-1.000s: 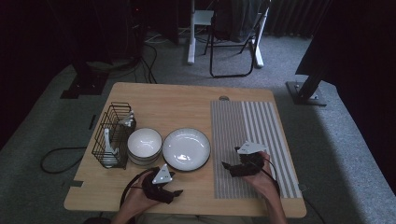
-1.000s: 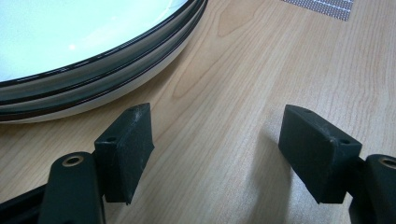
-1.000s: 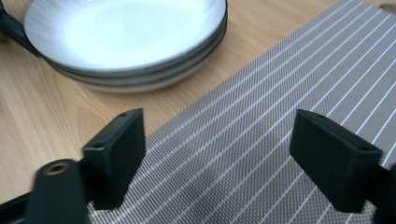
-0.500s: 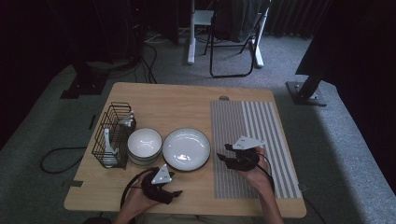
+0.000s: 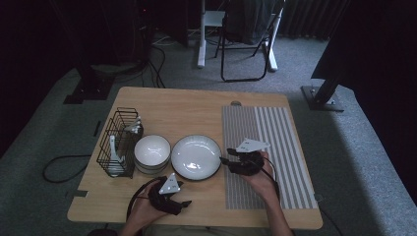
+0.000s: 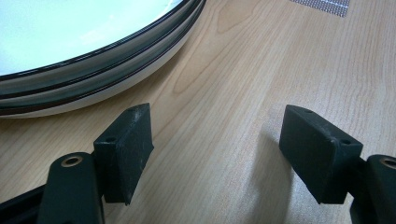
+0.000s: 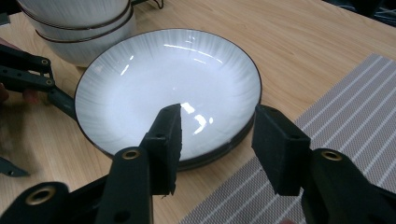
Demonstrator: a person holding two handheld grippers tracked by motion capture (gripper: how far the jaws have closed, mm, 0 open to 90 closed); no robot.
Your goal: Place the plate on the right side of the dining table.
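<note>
My right gripper (image 7: 215, 140) hangs at the near rim of the white, dark-rimmed ceramic plate (image 7: 159, 84), its fingers just closing, half apart, gripping nothing. The plate sits mid-worktop (image 5: 187, 110) between the stacked white bowls (image 5: 152, 153) and striped grey placemat (image 5: 268, 147). My left gripper (image 6: 217, 144) rests beside it, fingers wide open.

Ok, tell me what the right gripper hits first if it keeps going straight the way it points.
Most likely the near rim of the white plate. The right gripper, jaws half open with nothing between them, points straight at it over the striped mat; the remaining gap is hard to judge.
</note>
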